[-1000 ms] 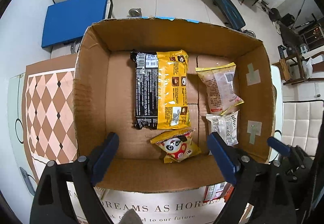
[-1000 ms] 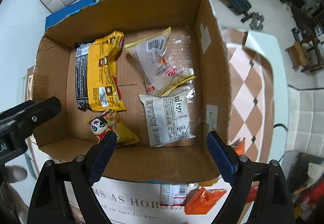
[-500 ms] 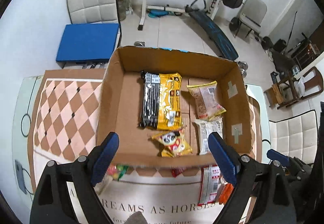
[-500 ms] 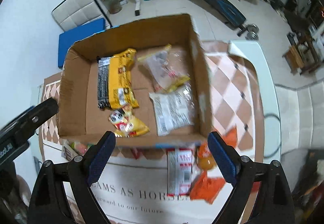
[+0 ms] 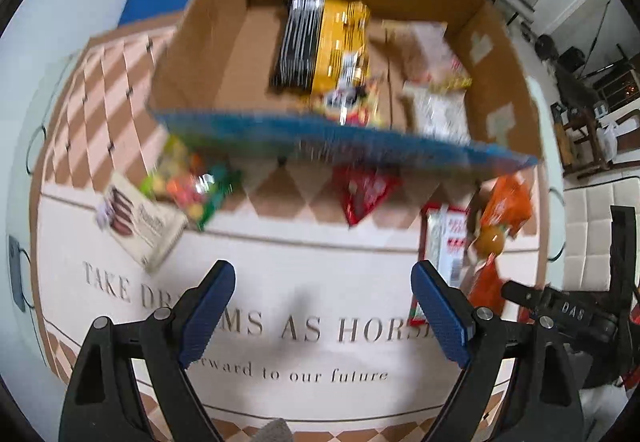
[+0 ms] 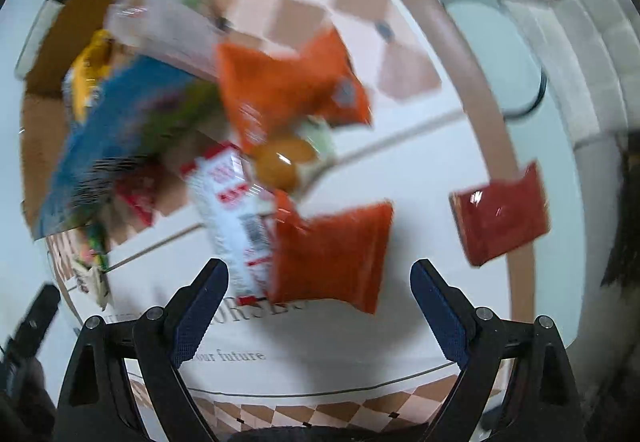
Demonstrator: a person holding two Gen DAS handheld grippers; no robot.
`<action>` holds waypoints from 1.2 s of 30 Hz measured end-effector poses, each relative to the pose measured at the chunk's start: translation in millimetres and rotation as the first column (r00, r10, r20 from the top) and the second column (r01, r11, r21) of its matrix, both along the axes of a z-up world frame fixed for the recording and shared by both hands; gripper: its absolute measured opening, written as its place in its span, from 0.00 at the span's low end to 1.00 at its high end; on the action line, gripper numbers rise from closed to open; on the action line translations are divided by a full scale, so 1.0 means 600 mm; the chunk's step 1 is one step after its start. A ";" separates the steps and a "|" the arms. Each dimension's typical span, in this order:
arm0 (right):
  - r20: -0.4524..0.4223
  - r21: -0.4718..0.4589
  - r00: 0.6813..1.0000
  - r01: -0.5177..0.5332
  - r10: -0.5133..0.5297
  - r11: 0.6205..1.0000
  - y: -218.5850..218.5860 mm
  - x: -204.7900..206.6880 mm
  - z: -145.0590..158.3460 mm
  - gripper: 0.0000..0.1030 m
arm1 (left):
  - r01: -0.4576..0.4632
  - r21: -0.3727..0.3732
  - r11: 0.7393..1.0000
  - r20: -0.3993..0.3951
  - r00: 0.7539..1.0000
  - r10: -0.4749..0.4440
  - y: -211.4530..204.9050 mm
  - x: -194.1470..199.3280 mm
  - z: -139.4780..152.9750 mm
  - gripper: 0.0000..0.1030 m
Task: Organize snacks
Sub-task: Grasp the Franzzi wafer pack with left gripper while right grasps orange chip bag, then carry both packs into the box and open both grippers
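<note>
A cardboard box (image 5: 192, 54) with a blue front face stands on the table and holds a yellow-black pack (image 5: 324, 42) and several small packets. Loose snacks lie in front of it: a cookie box (image 5: 140, 220), a colourful candy bag (image 5: 188, 186), a red packet (image 5: 366, 194), a white-red pack (image 5: 444, 238) and orange bags (image 5: 506, 202). My left gripper (image 5: 322, 308) is open and empty above the printed mat. My right gripper (image 6: 318, 306) is open and empty just short of an orange bag (image 6: 332, 254); another orange bag (image 6: 288, 94), the white-red pack (image 6: 232, 210) and a dark red packet (image 6: 502, 214) lie beyond.
The table has a checkered cloth with a white lettered centre (image 5: 280, 326). The other gripper (image 5: 568, 314) shows at the right of the left wrist view. White chairs and gym equipment stand beyond the table. The table edge (image 6: 516, 170) curves at the right.
Both grippers have pulled back and down from over the box to the mat in front of it. The right one has swung right toward the loose orange bags. Both views are motion-blurred.
</note>
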State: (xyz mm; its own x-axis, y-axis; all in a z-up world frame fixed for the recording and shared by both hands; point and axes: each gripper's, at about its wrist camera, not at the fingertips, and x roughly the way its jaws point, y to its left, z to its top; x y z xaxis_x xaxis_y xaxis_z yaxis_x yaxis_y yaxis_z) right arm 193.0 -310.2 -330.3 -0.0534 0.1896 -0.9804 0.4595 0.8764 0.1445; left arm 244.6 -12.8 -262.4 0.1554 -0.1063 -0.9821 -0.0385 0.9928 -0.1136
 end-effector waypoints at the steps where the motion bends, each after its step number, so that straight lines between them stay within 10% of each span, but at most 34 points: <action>1: -0.013 0.009 1.000 0.014 -0.014 1.000 -0.004 -0.004 -0.013 0.92 | -0.005 0.006 1.000 -0.013 1.000 0.005 0.000 -0.005 -0.010 0.88; 5: -0.045 0.056 0.996 0.075 -0.072 0.996 -0.014 -0.021 -0.059 0.88 | -0.037 0.012 0.999 -0.060 0.998 0.037 0.010 -0.019 -0.040 0.88; 9: -0.026 0.077 0.997 0.068 -0.066 0.995 -0.005 -0.030 -0.072 0.62 | -0.077 0.013 0.997 -0.074 0.994 0.078 0.030 -0.025 -0.050 0.88; 17: 0.064 0.067 0.998 0.012 -0.017 0.998 0.028 -0.016 -0.016 0.57 | -0.201 -0.047 0.979 -0.109 0.975 0.195 0.104 -0.027 -0.035 0.88; 29: 0.195 0.087 0.957 -0.237 0.217 0.968 0.252 0.054 0.057 0.57 | -0.563 0.053 0.824 -0.157 0.811 0.564 0.321 0.002 -0.097 0.88; 36: 0.180 0.076 0.940 -0.308 0.291 0.948 0.336 0.076 0.034 0.57 | -0.557 0.123 0.821 -0.168 0.804 0.570 0.338 0.032 -0.160 0.88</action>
